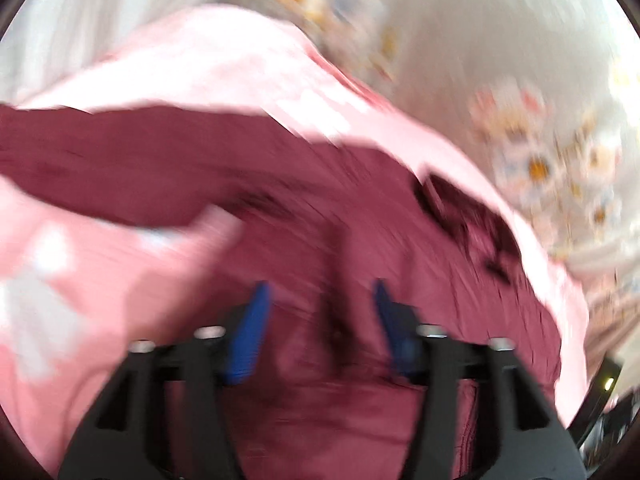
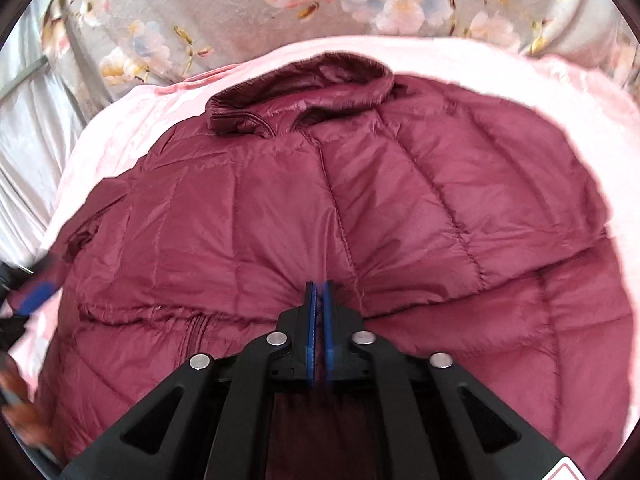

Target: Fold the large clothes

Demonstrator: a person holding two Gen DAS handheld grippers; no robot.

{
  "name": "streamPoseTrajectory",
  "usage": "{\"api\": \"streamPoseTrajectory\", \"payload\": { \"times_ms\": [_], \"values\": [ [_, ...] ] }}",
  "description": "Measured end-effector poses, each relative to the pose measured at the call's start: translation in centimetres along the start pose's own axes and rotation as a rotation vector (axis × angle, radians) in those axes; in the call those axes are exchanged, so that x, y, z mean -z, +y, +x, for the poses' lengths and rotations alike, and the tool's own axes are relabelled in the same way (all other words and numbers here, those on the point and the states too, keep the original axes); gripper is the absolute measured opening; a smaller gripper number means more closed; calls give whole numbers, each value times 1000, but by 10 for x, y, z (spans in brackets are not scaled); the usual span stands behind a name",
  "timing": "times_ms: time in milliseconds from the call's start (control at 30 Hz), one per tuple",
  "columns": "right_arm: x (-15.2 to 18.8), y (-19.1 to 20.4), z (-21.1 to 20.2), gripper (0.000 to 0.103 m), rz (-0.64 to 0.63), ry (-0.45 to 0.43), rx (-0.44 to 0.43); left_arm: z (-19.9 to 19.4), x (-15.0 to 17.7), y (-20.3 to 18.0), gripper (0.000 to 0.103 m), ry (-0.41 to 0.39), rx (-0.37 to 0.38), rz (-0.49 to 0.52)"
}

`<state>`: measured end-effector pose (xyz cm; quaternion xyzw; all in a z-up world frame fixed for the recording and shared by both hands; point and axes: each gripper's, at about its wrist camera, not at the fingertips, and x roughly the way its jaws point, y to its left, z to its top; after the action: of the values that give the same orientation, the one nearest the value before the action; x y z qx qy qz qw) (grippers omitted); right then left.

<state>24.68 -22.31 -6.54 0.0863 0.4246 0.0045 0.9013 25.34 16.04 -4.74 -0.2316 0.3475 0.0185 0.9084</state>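
A maroon quilted puffer jacket (image 2: 320,200) lies spread on a pink sheet (image 2: 120,120), collar (image 2: 300,92) at the far end. My right gripper (image 2: 319,286) is shut, its blue fingers pinching jacket fabric near the middle seam. In the blurred left wrist view, my left gripper (image 1: 320,292) is open with blue fingers (image 1: 256,320) apart, just above the jacket (image 1: 320,200), holding nothing. The left gripper also shows in the right wrist view (image 2: 36,296), at the jacket's left sleeve.
A grey floral bedspread (image 2: 240,12) lies beyond the pink sheet and also shows in the left wrist view (image 1: 500,80). White cloth (image 2: 28,128) lies at the far left. A hand (image 2: 16,392) shows at the lower left edge.
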Motion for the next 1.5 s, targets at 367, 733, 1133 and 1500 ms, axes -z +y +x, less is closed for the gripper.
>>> {"api": "streamPoseTrajectory", "payload": {
  "times_ms": [367,733,1133,1500],
  "values": [
    [35,65,-54,11,-74,-16,-159,-51,-82,247,79,-115,-379,-393],
    [16,120,13,11,-146,98,-102,-17,-94,282,43,-95,-320,-451],
    [59,67,-79,25,-121,-53,-47,-74,-128,53,4,-220,-9,9],
    [80,-20,-125,42,-12,-123,74,-7,20,-220,50,163,341,330]
  ]
}}
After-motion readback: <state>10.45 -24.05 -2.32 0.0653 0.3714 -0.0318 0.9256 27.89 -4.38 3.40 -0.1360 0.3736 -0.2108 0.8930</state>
